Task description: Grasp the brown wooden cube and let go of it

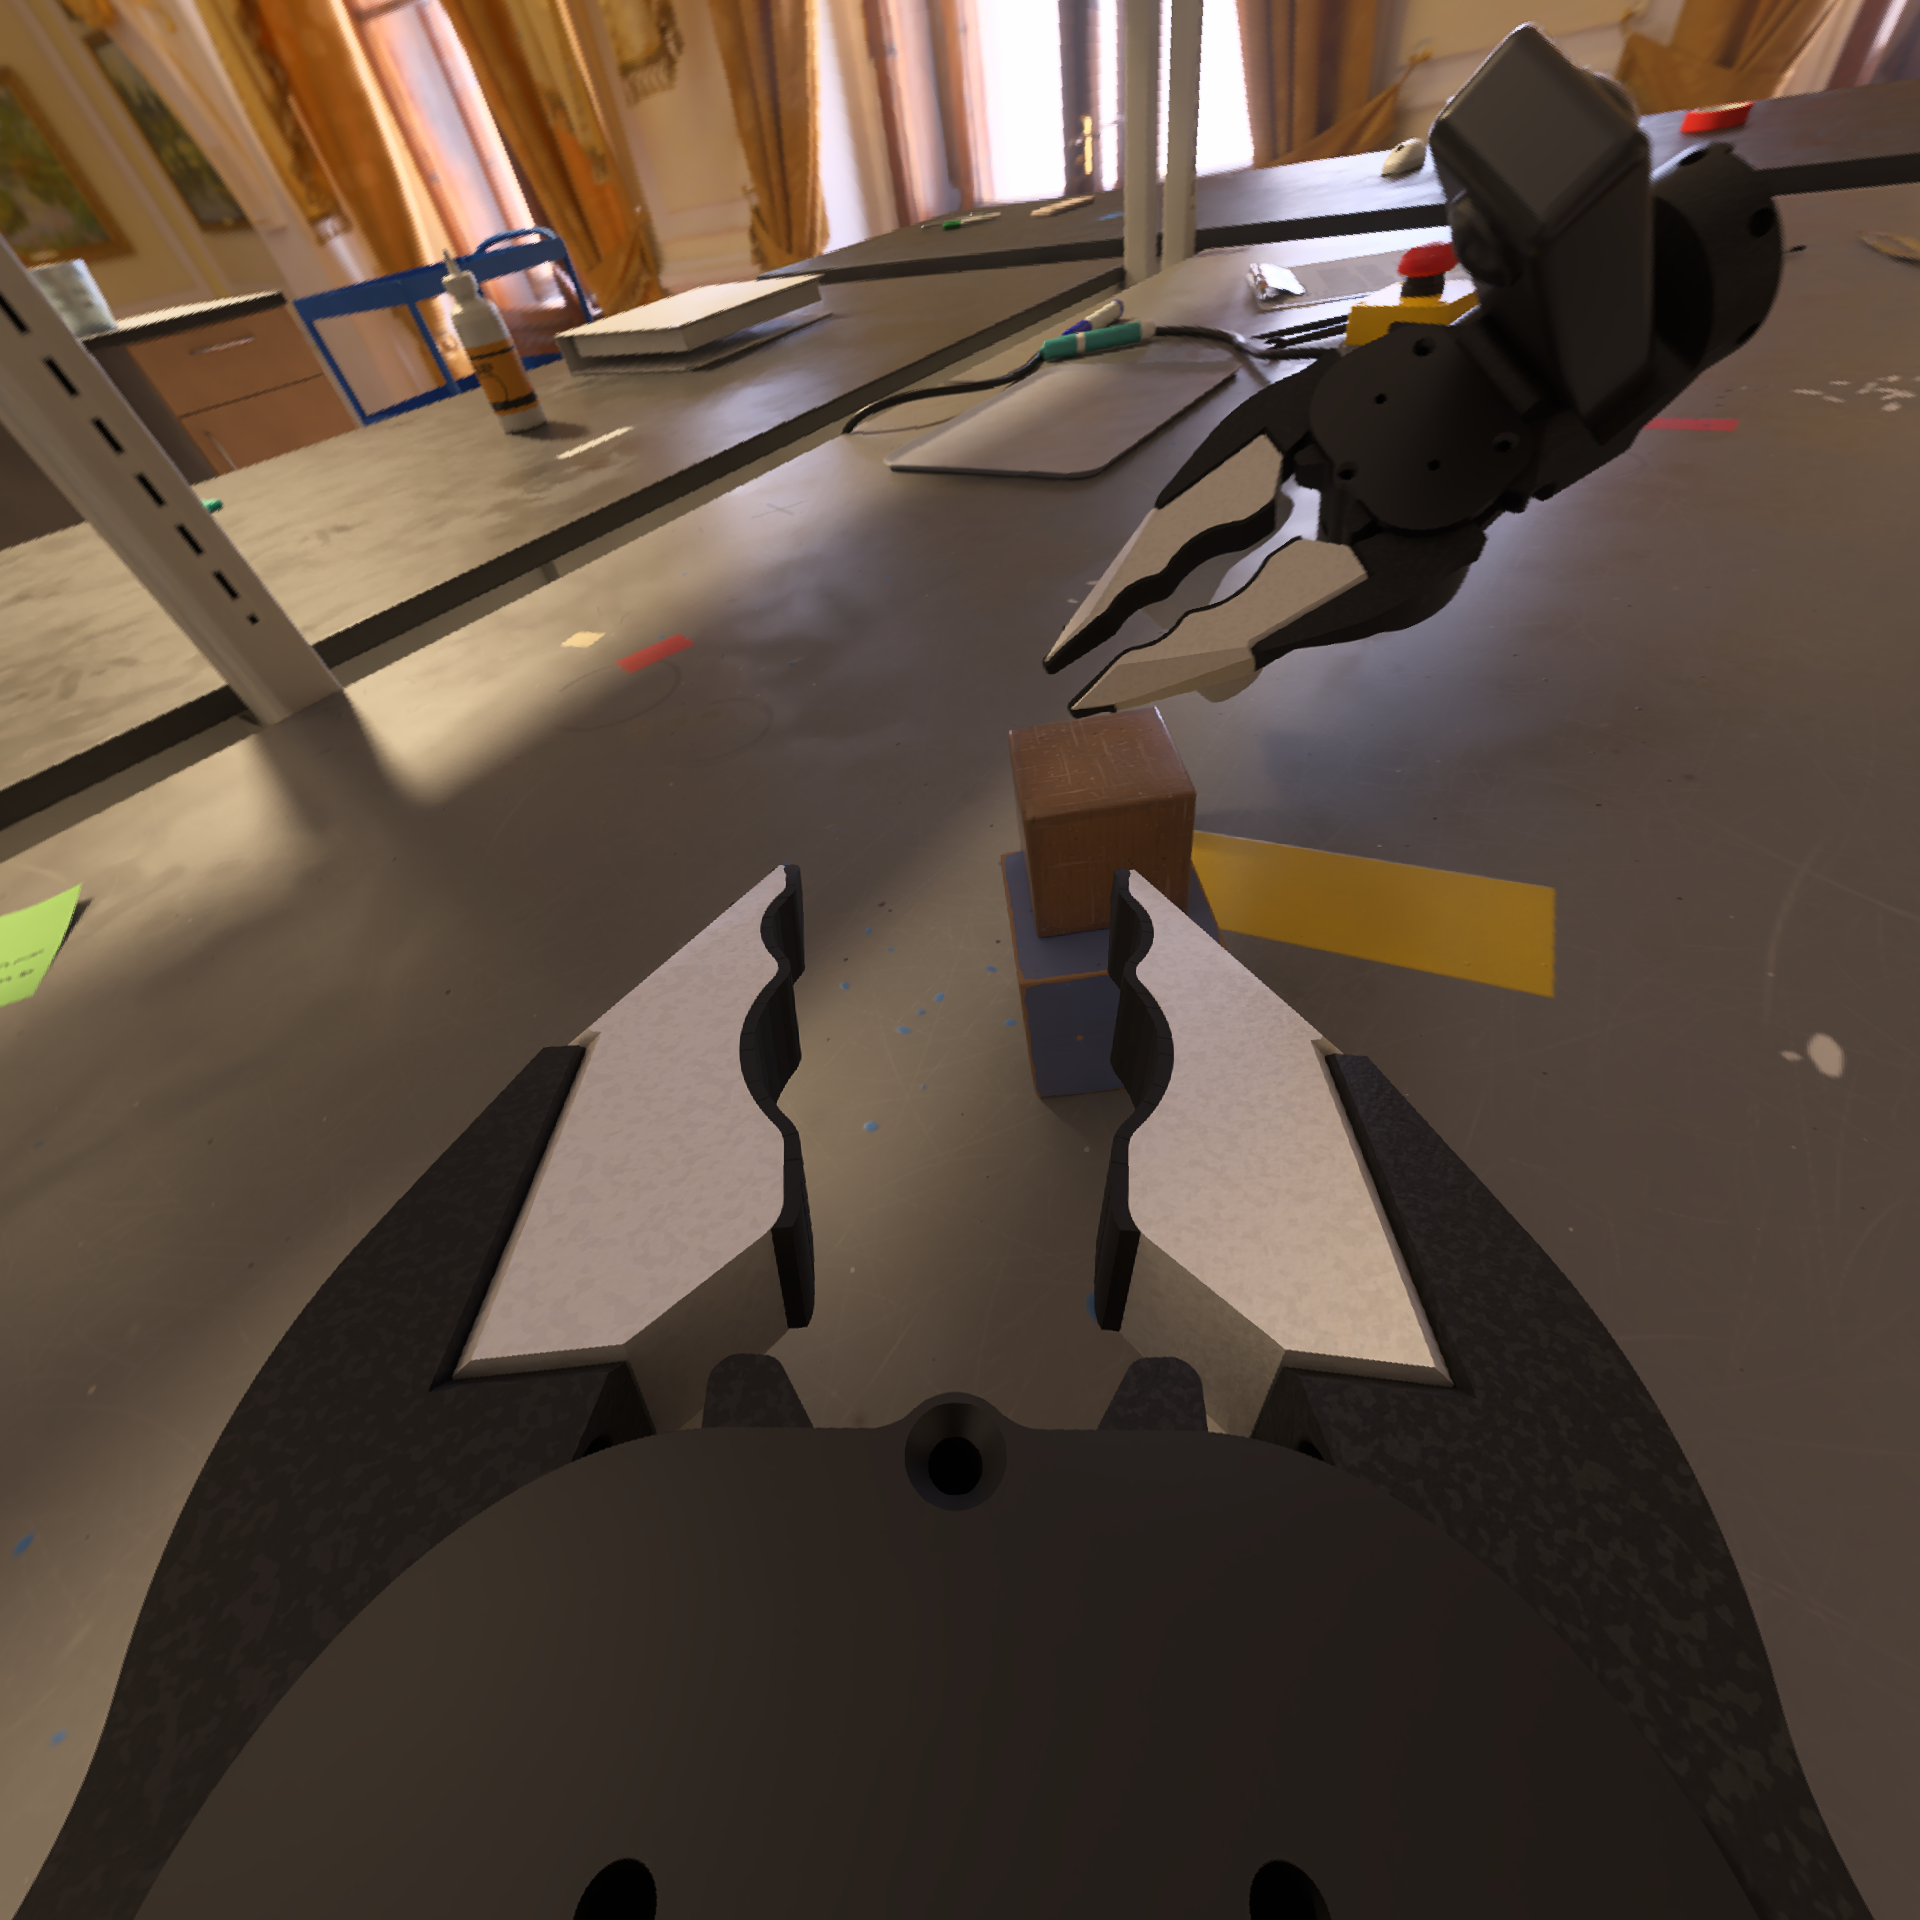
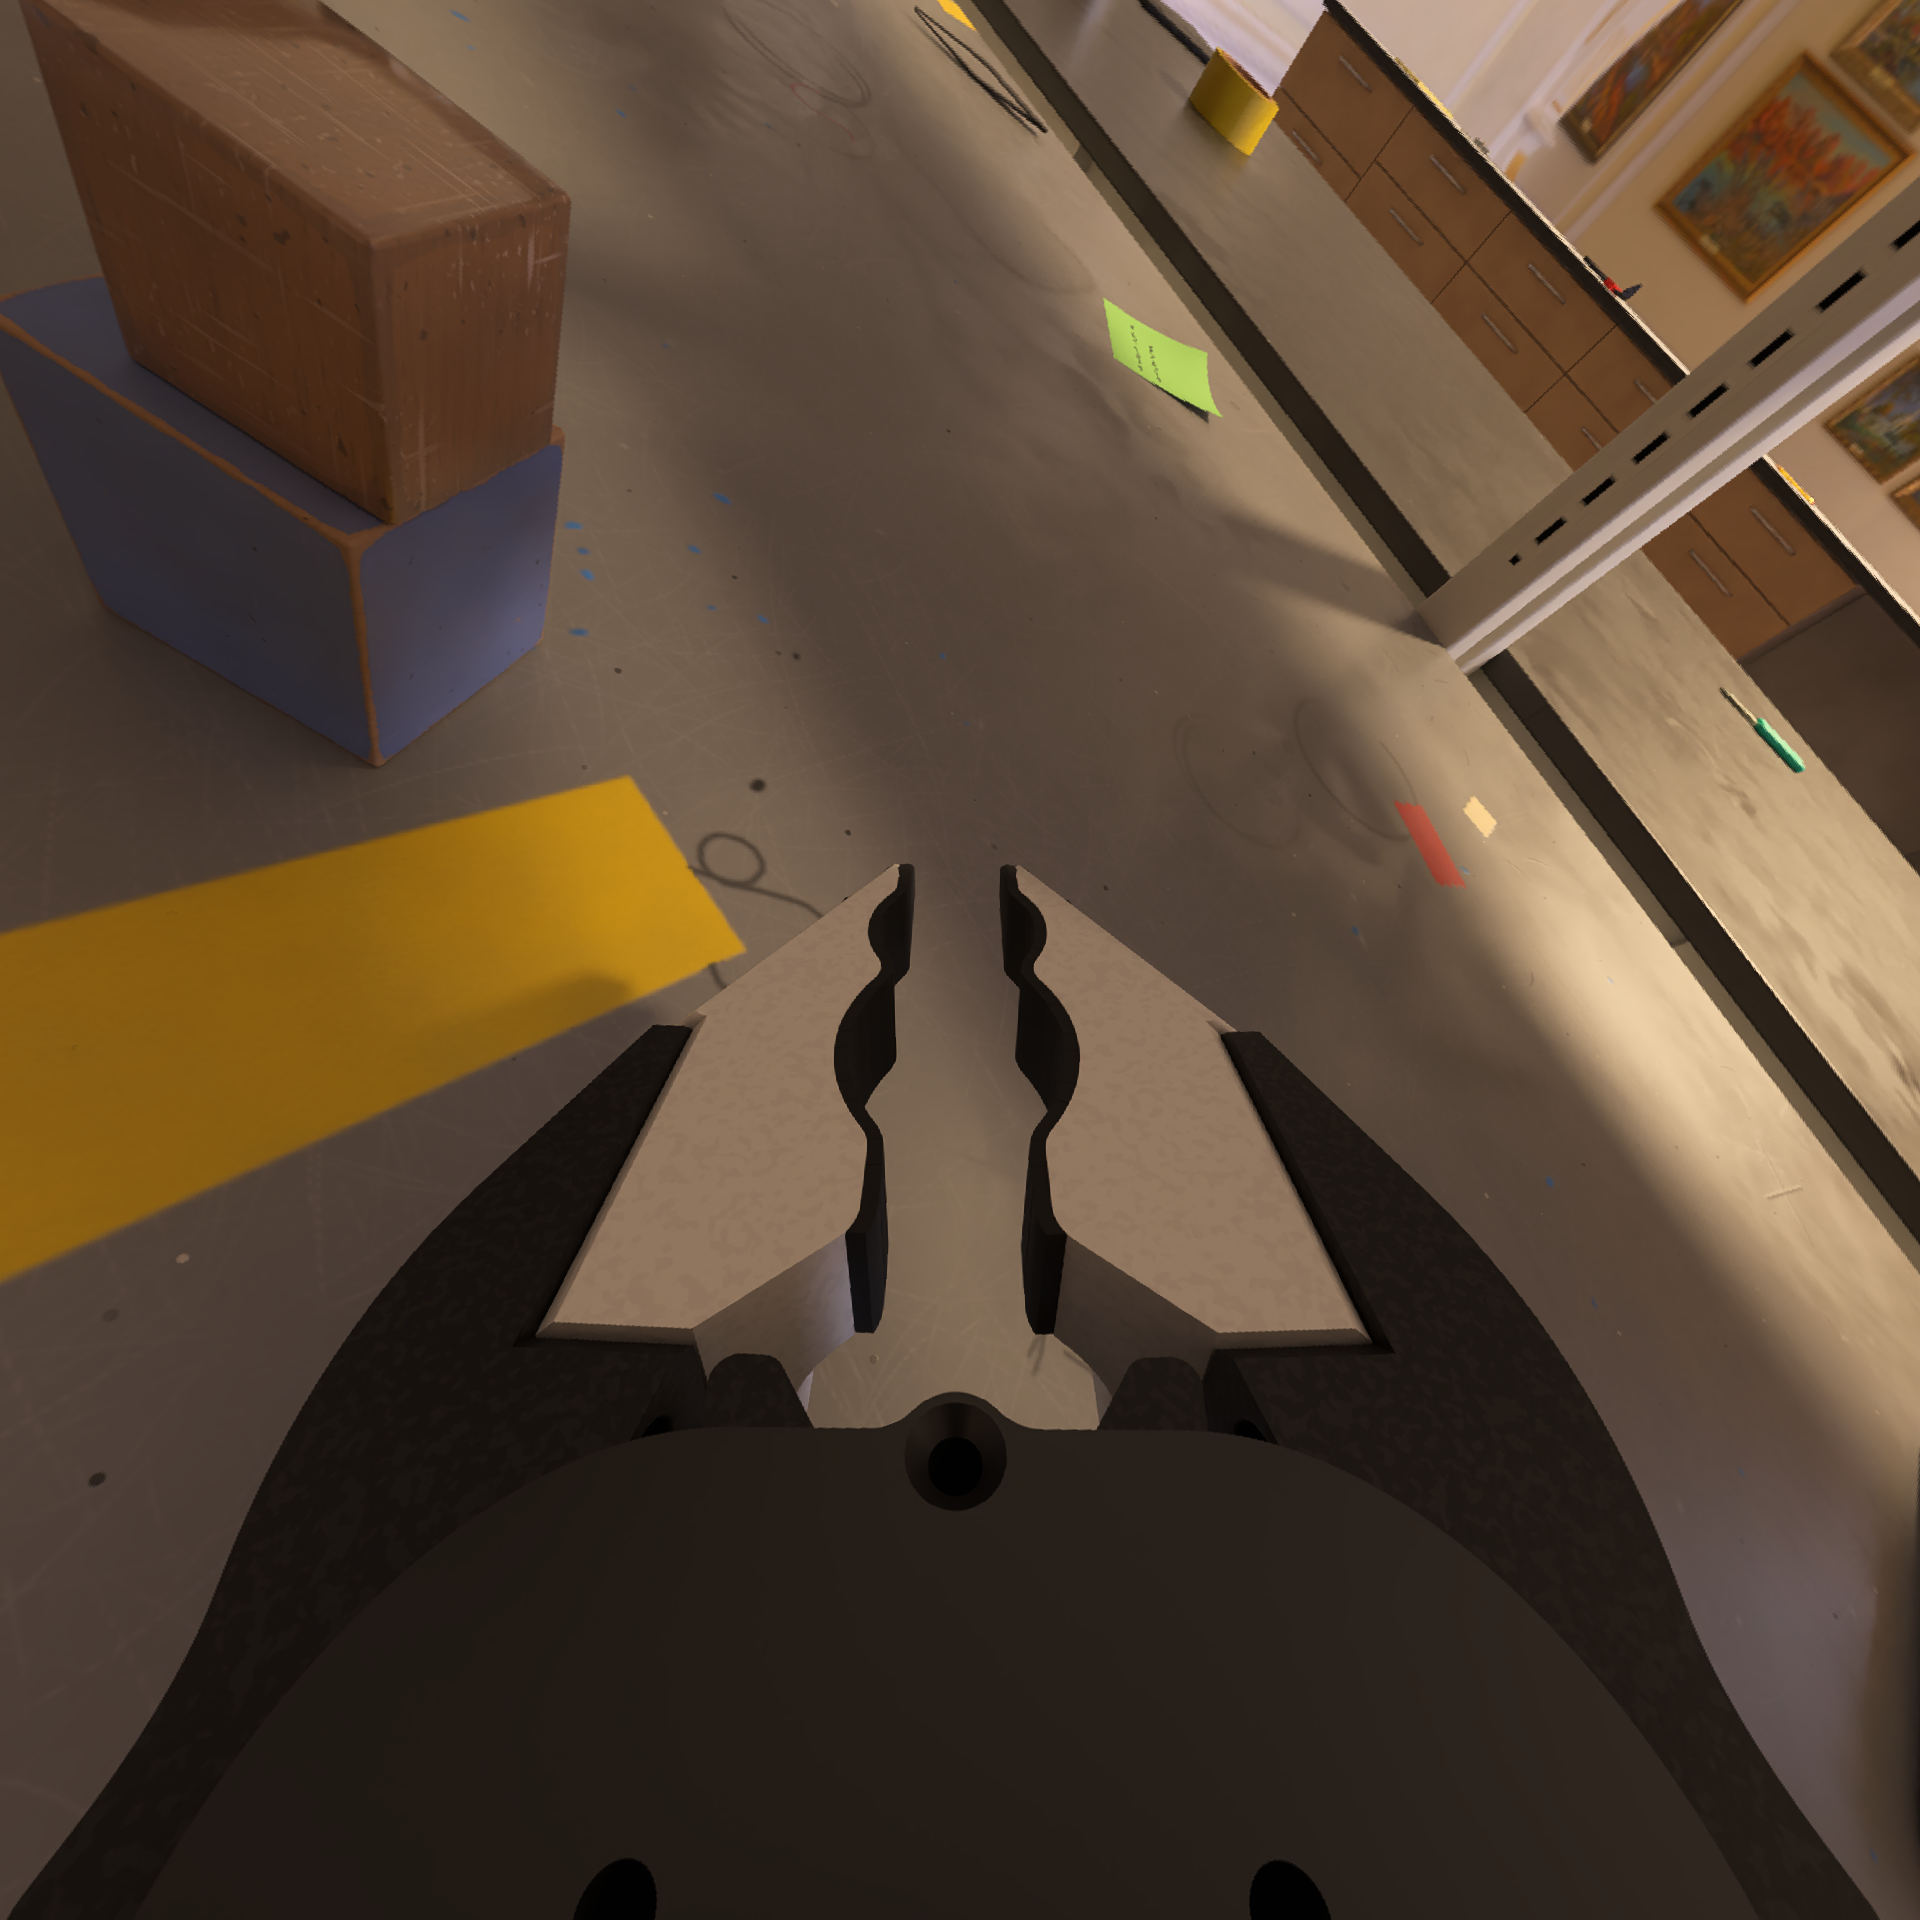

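The brown wooden cube point(image 1: 1101, 810) sits on top of a blue cube point(image 1: 1070, 1029) on the grey table. My left gripper point(image 1: 958, 894) is open and empty, low over the table, just left of and before the stack; its right finger point(image 1: 1195, 1049) overlaps the blue cube. My right gripper point(image 1: 1065, 686) hovers just behind and above the brown cube, tilted down, jaws narrowly apart and empty. In the right wrist view the right gripper point(image 2: 956, 883) points at bare table, with the brown cube point(image 2: 312, 260) and blue cube point(image 2: 260, 603) off to the upper left.
A yellow strip point(image 1: 1371, 914) lies flat to the right of the stack. A green note point(image 1: 31, 945) lies at the far left. A white slotted post point(image 1: 156, 499), a bottle point(image 1: 488, 343), a book point(image 1: 696, 322) and a grey pad point(image 1: 1070, 416) stand farther back.
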Robot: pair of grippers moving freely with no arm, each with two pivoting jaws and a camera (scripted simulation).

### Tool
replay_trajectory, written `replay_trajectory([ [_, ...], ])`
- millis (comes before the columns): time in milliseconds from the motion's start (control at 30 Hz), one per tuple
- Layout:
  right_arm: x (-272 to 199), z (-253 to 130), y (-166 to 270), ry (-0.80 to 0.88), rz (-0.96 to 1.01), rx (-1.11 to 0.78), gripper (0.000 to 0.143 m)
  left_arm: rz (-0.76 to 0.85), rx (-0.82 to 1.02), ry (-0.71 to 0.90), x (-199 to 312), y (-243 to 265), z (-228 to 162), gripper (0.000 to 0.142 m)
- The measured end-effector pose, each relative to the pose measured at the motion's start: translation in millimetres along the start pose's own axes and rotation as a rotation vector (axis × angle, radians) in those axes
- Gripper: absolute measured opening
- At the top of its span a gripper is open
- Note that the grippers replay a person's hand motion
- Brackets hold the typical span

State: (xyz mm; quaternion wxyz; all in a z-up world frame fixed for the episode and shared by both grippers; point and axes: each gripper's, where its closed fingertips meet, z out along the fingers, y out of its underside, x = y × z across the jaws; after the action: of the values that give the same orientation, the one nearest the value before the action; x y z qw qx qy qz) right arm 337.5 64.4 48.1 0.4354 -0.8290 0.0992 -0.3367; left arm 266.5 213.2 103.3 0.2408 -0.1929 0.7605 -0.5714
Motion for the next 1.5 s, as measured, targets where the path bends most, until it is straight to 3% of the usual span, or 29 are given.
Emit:
replay_trajectory([
  [267,8.4,15.4,-0.9,-0.009,-0.025,0.003,0.022,0.126,0.053,0.232,54.1,-23.0,-1.8,0.052],
  [467,13.7,31.6,-1.1,-0.225,0.142,-0.001,0.042,0.201,0.054,0.439,105.2,-28.6,-3.2,0.047],
  [633,30.0,49.4,2.4,-0.278,0.236,-0.026,0.045,0.222,-0.022,0.303,89.4,-20.0,6.9,0.047],
  [767,31.7,49.2,0.6,-0.265,0.226,-0.009,0.047,0.095,-0.041,0.109,47.7,-15.2,9.5,0.053],
  [900,27.9,47.5,1.0,-0.224,0.151,-0.011,0.046,-0.094,-0.066,0.106,38.5,-4.5,16.0,0.063],
  [1167,24.8,47.2,2.9,-0.185,0.091,-0.028,0.046,-0.112,-0.208,-0.039,33.3,17.7,37.9,0.062],
  [1300,24.7,47.7,3.4,-0.181,0.087,-0.034,0.046,-0.06,-0.186,-0.013,38.1,16.5,41.0,0.041],
  [1500,23.1,48.0,3.6,-0.177,0.067,-0.037,0.045,0.018,-0.117,0.195,52.5,15.3,35.5,0.041],
])
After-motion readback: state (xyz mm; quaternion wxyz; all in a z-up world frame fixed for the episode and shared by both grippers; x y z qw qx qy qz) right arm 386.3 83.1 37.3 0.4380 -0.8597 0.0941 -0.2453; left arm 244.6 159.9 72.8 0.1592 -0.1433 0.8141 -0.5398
